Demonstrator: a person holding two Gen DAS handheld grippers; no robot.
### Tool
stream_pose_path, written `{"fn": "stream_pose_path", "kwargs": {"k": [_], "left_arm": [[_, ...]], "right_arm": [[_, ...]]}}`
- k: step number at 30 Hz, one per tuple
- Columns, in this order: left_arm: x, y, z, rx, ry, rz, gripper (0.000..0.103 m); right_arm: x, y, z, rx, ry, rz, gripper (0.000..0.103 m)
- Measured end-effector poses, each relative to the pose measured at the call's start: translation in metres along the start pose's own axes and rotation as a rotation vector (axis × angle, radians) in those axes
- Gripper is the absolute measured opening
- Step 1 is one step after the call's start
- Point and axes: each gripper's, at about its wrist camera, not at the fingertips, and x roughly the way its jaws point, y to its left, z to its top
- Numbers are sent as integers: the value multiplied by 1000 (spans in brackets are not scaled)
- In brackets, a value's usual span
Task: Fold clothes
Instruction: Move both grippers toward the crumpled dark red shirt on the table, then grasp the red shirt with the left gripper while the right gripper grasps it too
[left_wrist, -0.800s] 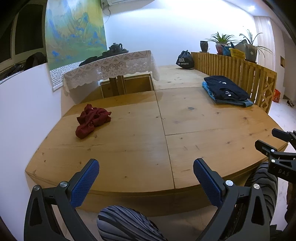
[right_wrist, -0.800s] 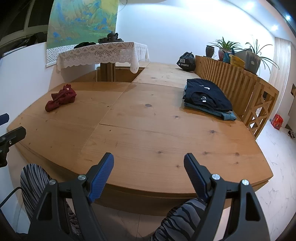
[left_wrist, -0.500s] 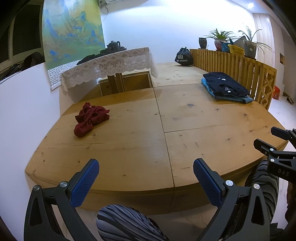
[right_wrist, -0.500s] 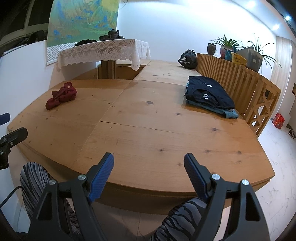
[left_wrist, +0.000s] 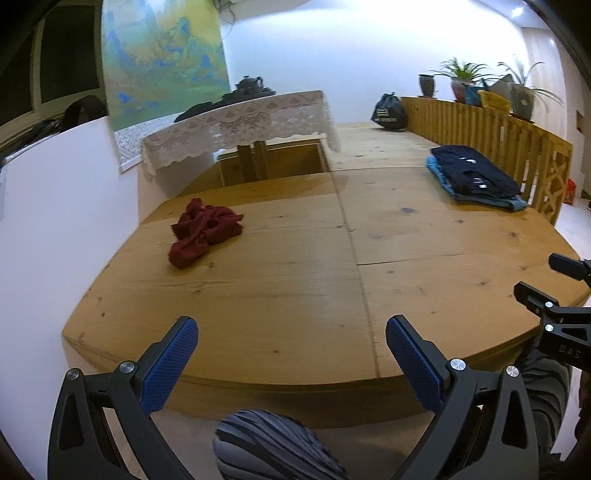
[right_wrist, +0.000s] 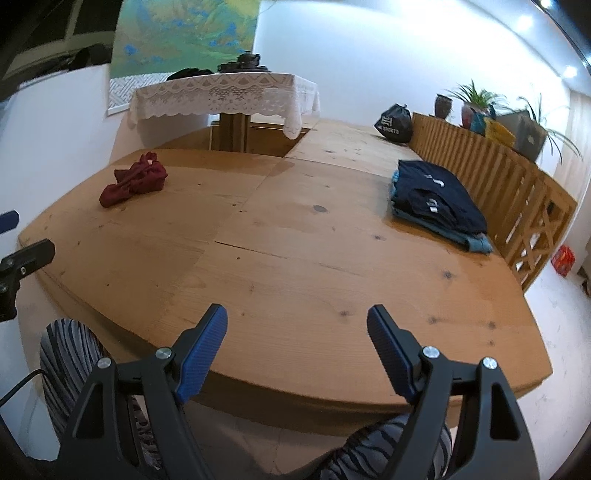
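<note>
A crumpled dark red garment (left_wrist: 204, 232) lies on the left side of the wooden platform (left_wrist: 295, 280); it also shows in the right wrist view (right_wrist: 133, 181). A stack of folded dark navy and blue clothes (left_wrist: 474, 178) sits at the right by the fence, also in the right wrist view (right_wrist: 437, 199). My left gripper (left_wrist: 291, 354) is open and empty above the platform's near edge. My right gripper (right_wrist: 297, 343) is open and empty, also over the near edge, to the right of the left one.
A wooden slat fence (right_wrist: 491, 181) runs along the right side, with potted plants (left_wrist: 461, 79) on top. A small table with a lace cloth (left_wrist: 240, 122) stands at the back. A black bag (right_wrist: 397, 123) sits far back. My knees in striped trousers (left_wrist: 273, 443) are below the edge.
Both grippers have moved forward and up a little, so the platform looks closer and is seen more from above. Both stay open. The clothes have not moved.
</note>
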Motion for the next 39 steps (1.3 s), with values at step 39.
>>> {"fn": "stream_pose_path", "kwargs": {"k": [39], "left_arm": [[268, 239, 93, -142, 236, 10, 102]], "right_arm": [[299, 263, 245, -251, 323, 526, 78]]}}
